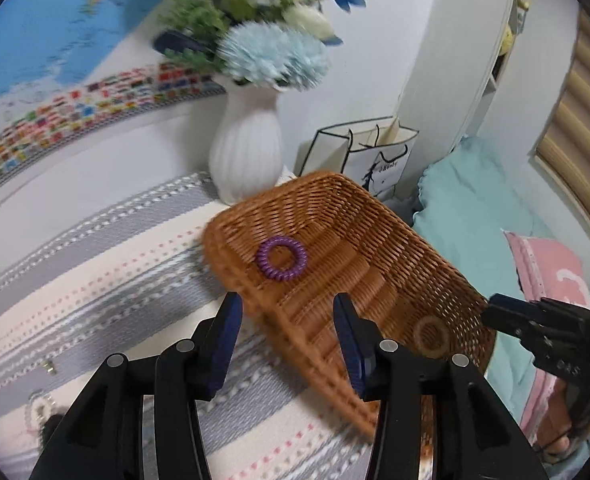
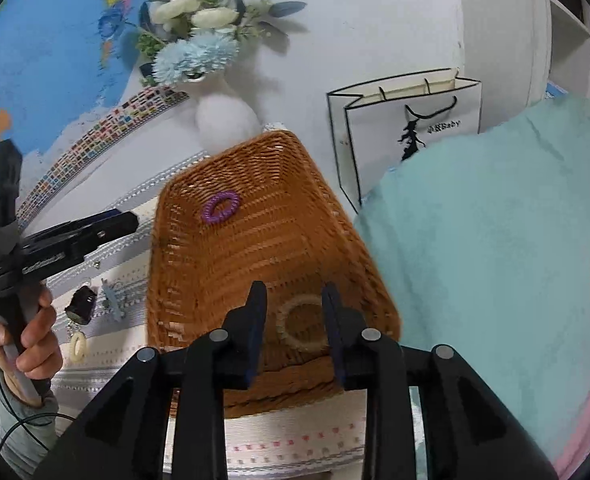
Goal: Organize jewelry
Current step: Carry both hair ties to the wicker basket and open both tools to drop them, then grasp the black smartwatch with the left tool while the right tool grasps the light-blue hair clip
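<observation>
On the striped worktop [image 2: 295, 432] at far left we see a cream ring [image 2: 78, 347]. Our left claw [image 1: 287, 312] hangs spread and empty over the wicker basket [image 1: 395, 240], which holds a purple coil tie [image 1: 282, 258]. Our right claw [image 2: 294, 308] stands parted, the tan ring [image 2: 301, 322] lying loose between its fingers.

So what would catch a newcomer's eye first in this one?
The brown wicker basket mid-frame on the striped cloth, with a purple spiral hair tie at its far end and a tan ring at its near end. Behind it stands a white vase of blue and white flowers.
</observation>
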A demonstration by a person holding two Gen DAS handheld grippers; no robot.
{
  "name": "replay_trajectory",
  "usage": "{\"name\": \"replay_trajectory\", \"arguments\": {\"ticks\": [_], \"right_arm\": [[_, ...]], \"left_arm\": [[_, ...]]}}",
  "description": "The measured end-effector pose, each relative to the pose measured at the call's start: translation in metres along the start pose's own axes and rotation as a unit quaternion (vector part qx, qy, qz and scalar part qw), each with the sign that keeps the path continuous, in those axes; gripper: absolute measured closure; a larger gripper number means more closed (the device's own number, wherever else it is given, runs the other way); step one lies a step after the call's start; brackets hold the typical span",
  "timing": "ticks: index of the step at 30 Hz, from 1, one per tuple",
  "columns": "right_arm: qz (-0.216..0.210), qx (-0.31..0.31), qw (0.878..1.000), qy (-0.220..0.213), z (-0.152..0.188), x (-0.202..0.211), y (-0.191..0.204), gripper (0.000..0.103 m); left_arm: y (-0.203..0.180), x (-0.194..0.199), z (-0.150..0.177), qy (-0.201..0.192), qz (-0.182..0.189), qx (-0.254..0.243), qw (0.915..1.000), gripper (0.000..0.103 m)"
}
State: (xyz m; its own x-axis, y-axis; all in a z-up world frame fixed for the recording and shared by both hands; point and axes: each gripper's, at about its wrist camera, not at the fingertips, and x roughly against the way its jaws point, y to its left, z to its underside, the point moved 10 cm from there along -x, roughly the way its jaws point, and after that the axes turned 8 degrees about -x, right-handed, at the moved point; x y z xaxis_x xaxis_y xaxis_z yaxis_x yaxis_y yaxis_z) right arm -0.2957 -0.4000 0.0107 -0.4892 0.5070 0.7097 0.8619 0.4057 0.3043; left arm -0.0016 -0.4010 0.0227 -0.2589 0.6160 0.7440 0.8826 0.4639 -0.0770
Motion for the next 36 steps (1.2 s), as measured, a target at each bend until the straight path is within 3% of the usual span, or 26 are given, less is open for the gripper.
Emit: {"name": "replay_trajectory", "arguments": {"ticks": [6, 9, 17, 22, 30, 36], "right_arm": [[-0.012, 0.044, 0.999, 0.000, 0.007, 0.004, 0.054, 0.071], [-0.038, 0.061, 0.997, 0.009, 0.014, 0.003, 0.086, 0.069], [-0.073, 0.099, 0.992, 0.025, 0.027, -0.005, 0.159, 0.065], [-0.091, 0.120, 0.988, 0.038, 0.036, -0.013, 0.200, 0.065], [-0.113, 0.142, 0.981, 0.068, 0.059, -0.036, 0.249, 0.056], [-0.083, 0.168, 0.980, 0.069, 0.067, -0.058, 0.265, 0.056]], "left_arm": [[0.040, 0.054, 0.014, -0.032, -0.013, 0.029, 0.9990, 0.055], [0.064, 0.083, 0.025, -0.048, -0.022, 0.048, 0.9974, 0.055], [0.141, 0.158, 0.064, -0.088, -0.062, 0.110, 0.9881, 0.055], [0.177, 0.187, 0.098, -0.094, -0.087, 0.136, 0.9824, 0.055], [0.210, 0.182, 0.150, -0.064, -0.094, 0.151, 0.9819, 0.055], [0.217, 0.140, 0.165, -0.020, -0.067, 0.162, 0.9843, 0.055]]}}
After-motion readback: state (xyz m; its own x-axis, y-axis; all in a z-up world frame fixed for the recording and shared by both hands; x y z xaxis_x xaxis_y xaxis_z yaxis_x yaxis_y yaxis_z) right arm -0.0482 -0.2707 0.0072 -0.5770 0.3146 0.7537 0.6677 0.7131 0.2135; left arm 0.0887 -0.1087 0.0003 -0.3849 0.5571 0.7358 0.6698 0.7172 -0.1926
